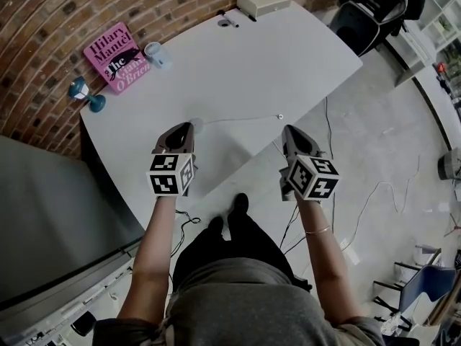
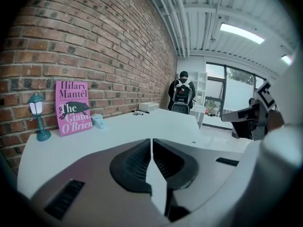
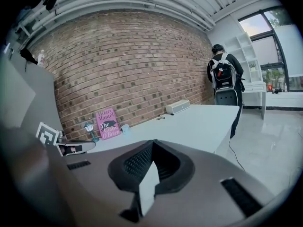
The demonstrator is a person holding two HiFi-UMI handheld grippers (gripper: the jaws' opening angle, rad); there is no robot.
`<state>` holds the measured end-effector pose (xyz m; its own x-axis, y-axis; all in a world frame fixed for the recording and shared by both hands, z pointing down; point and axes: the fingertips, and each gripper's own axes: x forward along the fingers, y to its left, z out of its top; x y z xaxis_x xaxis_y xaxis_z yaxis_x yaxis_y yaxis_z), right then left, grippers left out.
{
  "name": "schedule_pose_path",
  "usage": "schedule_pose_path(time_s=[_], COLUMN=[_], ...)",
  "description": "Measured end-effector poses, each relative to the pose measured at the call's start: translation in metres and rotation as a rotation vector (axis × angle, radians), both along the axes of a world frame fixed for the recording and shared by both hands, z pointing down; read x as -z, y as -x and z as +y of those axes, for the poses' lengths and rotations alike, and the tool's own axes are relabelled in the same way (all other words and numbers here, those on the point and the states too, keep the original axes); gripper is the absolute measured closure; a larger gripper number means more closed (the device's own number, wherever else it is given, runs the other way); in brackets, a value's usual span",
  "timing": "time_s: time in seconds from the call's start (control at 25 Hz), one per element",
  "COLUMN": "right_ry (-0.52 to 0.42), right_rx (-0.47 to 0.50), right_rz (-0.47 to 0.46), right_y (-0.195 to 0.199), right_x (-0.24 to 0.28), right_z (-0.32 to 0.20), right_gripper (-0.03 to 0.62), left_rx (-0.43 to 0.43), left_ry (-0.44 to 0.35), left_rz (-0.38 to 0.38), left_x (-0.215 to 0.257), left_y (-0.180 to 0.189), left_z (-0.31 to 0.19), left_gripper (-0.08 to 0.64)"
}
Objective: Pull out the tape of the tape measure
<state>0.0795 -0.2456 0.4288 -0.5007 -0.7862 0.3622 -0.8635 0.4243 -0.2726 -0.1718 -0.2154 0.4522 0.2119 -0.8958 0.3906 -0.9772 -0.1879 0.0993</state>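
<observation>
A thin pale line [image 1: 238,118], which may be the drawn-out tape, lies across the white table [image 1: 216,71]. It runs from a pale round patch [image 1: 196,121] at my left gripper's tip to a small dot [image 1: 279,116]. A small light-blue round object [image 1: 155,53] [image 2: 98,120] sits by the pink book; I cannot tell which is the tape measure's case. My left gripper [image 1: 189,126] [image 2: 151,143] hovers over the table's near edge, jaws shut with only a hairline slit and nothing seen between them. My right gripper [image 1: 288,130] [image 3: 152,143] is shut and empty, just off the edge.
A pink book [image 1: 115,56] leans on the brick wall beside a small teal lamp [image 1: 86,94]. A white box [image 1: 263,1] and small dark items [image 1: 229,21] sit at the far end. Cables [image 1: 328,143] trail on the floor. A person with a backpack [image 3: 222,77] stands beyond the table.
</observation>
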Motion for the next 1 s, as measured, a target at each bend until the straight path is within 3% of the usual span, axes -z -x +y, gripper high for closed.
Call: schedule_pose_path(time_s=[1.0], right_ry=[-0.026], right_rx=[0.033], right_rz=[0.062], right_y=[0.010], right_x=[-0.002], right_z=[-0.001], right_gripper=[0.589], left_rx=[0.008], left_ry=[0.005], left_rz=[-0.014], left_x=[-0.005], left_y=[0.011], left_z=[-0.010], left_gripper=[0.529])
